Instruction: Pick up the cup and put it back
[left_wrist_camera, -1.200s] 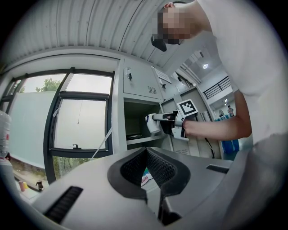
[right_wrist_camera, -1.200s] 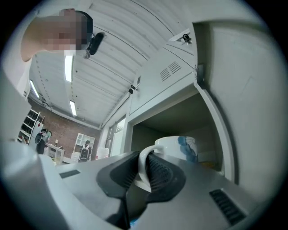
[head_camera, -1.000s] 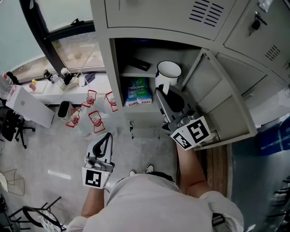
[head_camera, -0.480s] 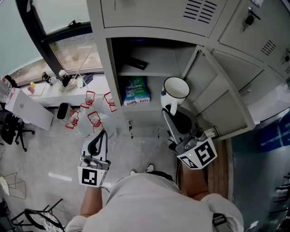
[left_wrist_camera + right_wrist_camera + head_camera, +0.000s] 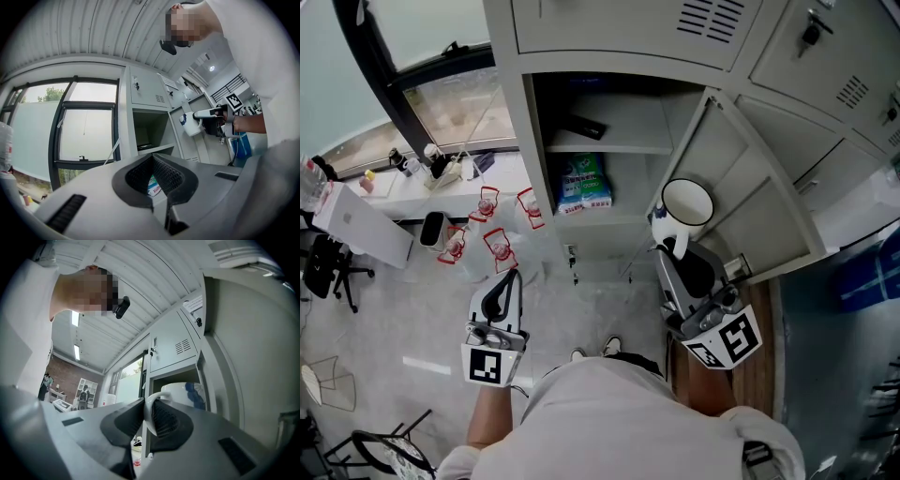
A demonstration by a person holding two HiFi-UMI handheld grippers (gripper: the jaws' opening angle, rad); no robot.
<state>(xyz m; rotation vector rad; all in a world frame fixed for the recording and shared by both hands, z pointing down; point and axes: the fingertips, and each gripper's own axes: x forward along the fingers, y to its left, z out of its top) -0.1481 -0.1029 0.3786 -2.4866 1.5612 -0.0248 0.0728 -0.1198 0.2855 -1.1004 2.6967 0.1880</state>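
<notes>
So the cup (image 5: 686,204) is hanging in the air just in front of the open locker (image 5: 511,103), out past the shelves and right beside the swung-out door (image 5: 759,202). It's sitting upright, white with some blue print on the side, mouth facing up at the head camera. The right gripper (image 5: 674,247) is holding it by the handle (image 5: 149,414). In the right gripper view the jaws are pinching in narrow on that white loop, with the cup body bulging out just past the tips. The gripper is angling up a bit toward the locker, with its marker cube (image 5: 727,339) at the near end and the person's forearm (image 5: 705,382) behind that.

Inside the locker, a blue-green packet (image 5: 584,182) is sitting on the level below the shelf (image 5: 619,145). Something flat and dark (image 5: 581,125) is lying on that shelf, can't tell what it is.

The left gripper (image 5: 508,277) is hanging over the floor (image 5: 581,309) on the other side, well apart from the cup. Its jaws are meeting at the tips with nothing between them; in the left gripper view the packet is just peeking through the hollow behind the tips. Off to the left of the locker, a few clear containers with red trim (image 5: 492,234) are grouped near a white box (image 5: 361,230), below the window (image 5: 459,103).
</notes>
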